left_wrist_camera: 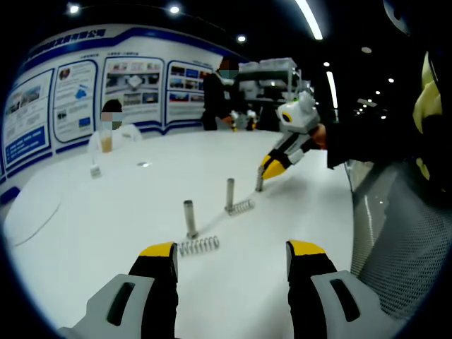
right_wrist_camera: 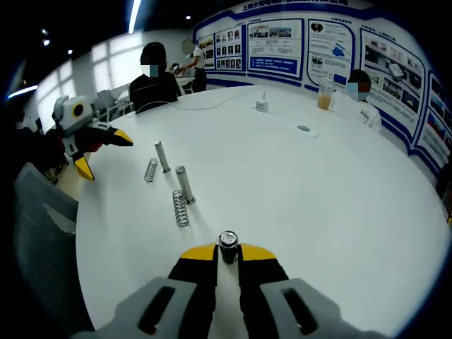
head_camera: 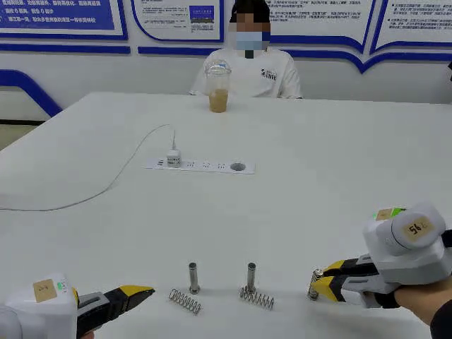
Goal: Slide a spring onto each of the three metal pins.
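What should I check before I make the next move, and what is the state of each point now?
1. Left gripper free to pick: ok. Its jaws stand apart with nothing between them.
2. A spring to pick up: ok. The left spring lies flat just ahead of the left gripper.
3. Left pin and middle pin upright and bare: ok.
4. Second spring free: ok. It lies by the foot of the middle pin.
5. Right gripper holding the right pin: ok. Its jaws are closed on it.
6. Spring already on the right pin: cannot tell. The jaws hide its shaft.
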### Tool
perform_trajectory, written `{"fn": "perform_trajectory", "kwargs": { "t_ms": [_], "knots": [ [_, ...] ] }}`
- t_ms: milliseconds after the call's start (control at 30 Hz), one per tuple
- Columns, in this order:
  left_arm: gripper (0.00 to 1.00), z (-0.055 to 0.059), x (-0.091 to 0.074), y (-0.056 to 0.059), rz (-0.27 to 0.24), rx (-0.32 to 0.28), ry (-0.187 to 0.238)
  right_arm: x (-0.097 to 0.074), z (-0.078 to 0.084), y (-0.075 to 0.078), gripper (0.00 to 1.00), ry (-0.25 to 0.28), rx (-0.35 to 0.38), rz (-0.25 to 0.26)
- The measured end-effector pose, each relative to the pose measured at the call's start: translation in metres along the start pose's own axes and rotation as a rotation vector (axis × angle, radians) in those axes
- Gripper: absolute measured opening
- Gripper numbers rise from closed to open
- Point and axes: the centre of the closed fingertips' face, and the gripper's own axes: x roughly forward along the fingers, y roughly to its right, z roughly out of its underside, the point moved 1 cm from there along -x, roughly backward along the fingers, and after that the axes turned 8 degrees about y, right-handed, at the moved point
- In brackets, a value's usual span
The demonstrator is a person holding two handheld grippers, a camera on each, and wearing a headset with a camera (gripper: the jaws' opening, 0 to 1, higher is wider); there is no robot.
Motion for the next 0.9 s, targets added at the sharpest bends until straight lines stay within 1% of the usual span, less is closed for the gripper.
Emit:
{"fn": "perform_trajectory", "kwargs": {
  "t_ms": [267,633,900],
  "knots": [
    [0.63,0.000,0.000,0.001,0.001,-0.001,0.001,0.000,0.007,-0.001,0.13,-0.017,0.006,-0.004],
    [0.63,-0.001,0.000,0.000,-0.001,-0.001,0.005,-0.001,0.020,-0.003,0.13,-0.053,0.014,-0.012],
    [0.63,-0.002,0.000,0.000,0.000,-0.001,0.008,-0.001,0.022,-0.008,0.13,-0.062,0.012,-0.023]
  ]
}}
